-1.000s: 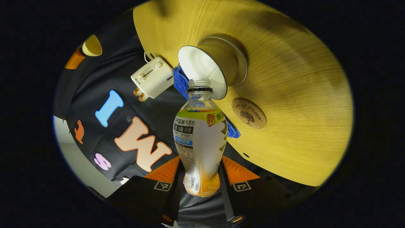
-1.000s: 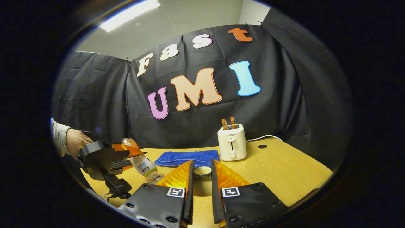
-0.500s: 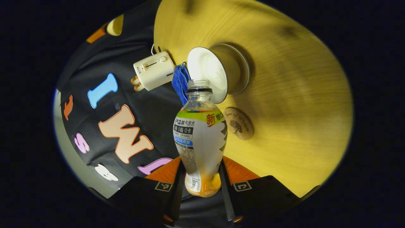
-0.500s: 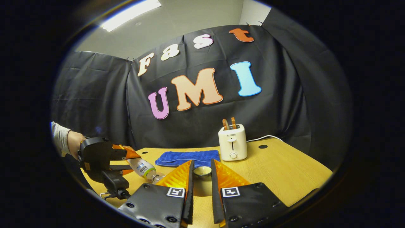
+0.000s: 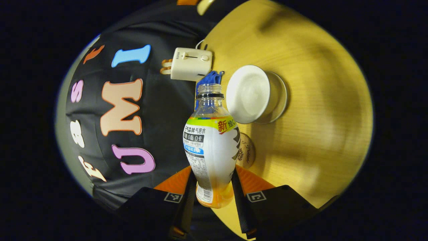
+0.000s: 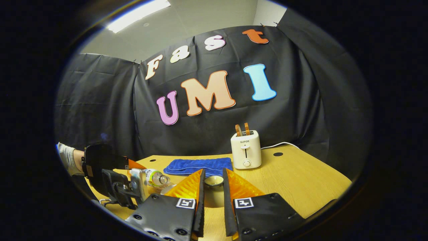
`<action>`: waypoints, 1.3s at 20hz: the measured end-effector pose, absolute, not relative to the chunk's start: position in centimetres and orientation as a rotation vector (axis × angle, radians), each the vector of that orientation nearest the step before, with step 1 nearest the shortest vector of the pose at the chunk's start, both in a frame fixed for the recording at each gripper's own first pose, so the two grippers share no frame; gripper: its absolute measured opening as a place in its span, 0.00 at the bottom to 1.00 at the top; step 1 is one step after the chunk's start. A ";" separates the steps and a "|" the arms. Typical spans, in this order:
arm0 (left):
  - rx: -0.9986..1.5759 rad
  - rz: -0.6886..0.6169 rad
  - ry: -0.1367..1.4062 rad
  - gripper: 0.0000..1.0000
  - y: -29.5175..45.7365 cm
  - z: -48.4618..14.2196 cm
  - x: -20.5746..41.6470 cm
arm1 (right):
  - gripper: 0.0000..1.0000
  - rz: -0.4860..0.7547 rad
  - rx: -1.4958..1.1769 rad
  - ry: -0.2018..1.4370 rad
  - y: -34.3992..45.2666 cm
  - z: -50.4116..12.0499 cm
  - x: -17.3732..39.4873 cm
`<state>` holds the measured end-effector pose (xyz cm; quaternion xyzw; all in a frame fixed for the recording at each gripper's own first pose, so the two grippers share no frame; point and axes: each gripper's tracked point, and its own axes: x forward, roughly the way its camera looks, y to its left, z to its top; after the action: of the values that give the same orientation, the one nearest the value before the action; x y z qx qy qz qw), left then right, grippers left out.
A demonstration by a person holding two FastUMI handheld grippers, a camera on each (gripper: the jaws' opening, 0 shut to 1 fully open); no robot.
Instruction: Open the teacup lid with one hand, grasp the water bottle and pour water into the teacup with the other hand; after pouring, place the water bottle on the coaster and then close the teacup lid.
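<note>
My left gripper (image 5: 212, 174) is shut on the lower body of a clear, uncapped water bottle (image 5: 210, 144) with a colourful label. In the right gripper view the bottle (image 6: 152, 177) lies roughly level in the left gripper (image 6: 133, 182), its mouth pointing at the cup. In the left gripper view the white teacup (image 5: 249, 93) stands open on its saucer (image 5: 280, 97), beside the bottle's mouth. The round wooden coaster (image 5: 248, 154) peeks out from behind the bottle. My right gripper (image 6: 214, 172) is shut on the small teacup lid (image 6: 214, 181), held above the table.
A cream toaster (image 6: 245, 149) with two slices of toast stands at the back of the wooden table (image 6: 294, 180), with a folded blue towel (image 6: 199, 165) to its left. A person's hand (image 6: 72, 159) holds the left gripper at the left edge.
The left gripper has rolled and sunk, bringing the bottle from a steep mouth-down tilt to about level, its mouth now beside the cup. The right gripper with the lid has stayed put.
</note>
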<state>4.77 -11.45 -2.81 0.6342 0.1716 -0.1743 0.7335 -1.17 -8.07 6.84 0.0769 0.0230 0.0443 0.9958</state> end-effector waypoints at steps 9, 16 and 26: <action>0.872 -0.384 0.352 0.53 -12.6 -2.8 4.7 | 0.28 0.090 0.145 0.054 -7.8 6.5 -1.1; 0.551 -0.287 0.308 0.53 -11.4 -1.2 6.7 | 0.28 0.078 0.152 0.059 -8.3 6.4 -1.0; 0.177 -0.225 0.219 0.54 -12.2 0.4 10.4 | 0.29 0.076 0.142 0.064 -8.3 6.2 -0.9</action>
<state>10.36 -12.21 0.36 0.0878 0.1090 -0.1117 0.9838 -0.87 -8.26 6.21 0.0709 0.0320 0.0379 0.9962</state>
